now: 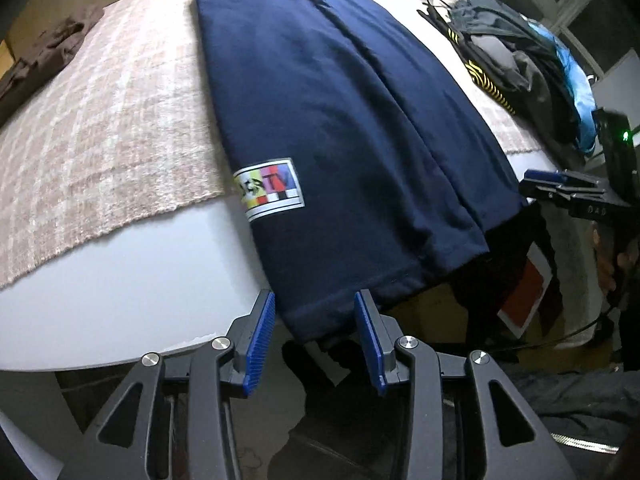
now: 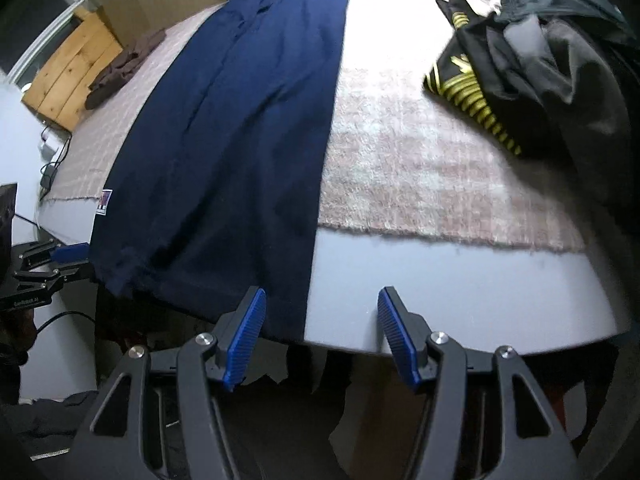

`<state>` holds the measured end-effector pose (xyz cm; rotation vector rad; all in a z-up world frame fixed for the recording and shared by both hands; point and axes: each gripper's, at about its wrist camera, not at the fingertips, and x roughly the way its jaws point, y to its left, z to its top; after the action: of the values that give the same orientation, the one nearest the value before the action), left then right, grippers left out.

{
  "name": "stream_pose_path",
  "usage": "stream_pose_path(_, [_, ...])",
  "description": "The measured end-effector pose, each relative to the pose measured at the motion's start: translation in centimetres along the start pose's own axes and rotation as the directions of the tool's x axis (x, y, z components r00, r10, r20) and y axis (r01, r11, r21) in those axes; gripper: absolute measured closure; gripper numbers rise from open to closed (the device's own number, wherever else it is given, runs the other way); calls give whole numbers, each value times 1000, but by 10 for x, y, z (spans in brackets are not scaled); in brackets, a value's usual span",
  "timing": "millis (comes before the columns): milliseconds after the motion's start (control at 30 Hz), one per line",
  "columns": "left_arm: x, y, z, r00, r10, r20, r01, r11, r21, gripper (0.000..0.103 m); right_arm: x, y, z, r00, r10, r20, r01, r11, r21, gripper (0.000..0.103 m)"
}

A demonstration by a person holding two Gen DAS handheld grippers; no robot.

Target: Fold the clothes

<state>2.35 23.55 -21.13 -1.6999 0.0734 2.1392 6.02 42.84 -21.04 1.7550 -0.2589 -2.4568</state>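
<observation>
Navy garment (image 1: 340, 128) lies lengthwise on table (image 1: 120, 300), over beige cloth (image 1: 100, 120); sides already folded in, hem overhangs near edge.
L gripper (image 1: 316, 336): partly open, hem corner between pads, not pinched.
R gripper (image 2: 320, 336): wider open, straddles other hem corner, empty.
Step judged: grasp hem for lengthwise fold.
Advice: seat both pads over all layers, close evenly, lift together.
Risk: clothes pile (image 2: 540, 60) near.

Navy garment (image 1: 320, 100) with multicoloured patch (image 1: 269, 189) on a seemingly pinkish-beige checked blanket (image 1: 100, 140).
</observation>
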Motion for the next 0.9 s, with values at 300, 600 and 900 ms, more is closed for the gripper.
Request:
stream_pose_path(300, [-2, 3, 2, 1000, 23, 8, -23, 1000, -2, 99, 0, 6, -6, 1000, 13, 12, -11, 994, -104, 99])
stream_pose_path(600, [-38, 11, 3, 997, -24, 70, 28, 998, -54, 100, -37, -12, 0, 990, 127, 57, -124, 991, -59, 101])
stream_pose_path(900, [-51, 20, 31, 989, -102, 103, 113, 988, -105, 100, -40, -23, 27, 961, 271, 60, -274, 961, 39, 101])
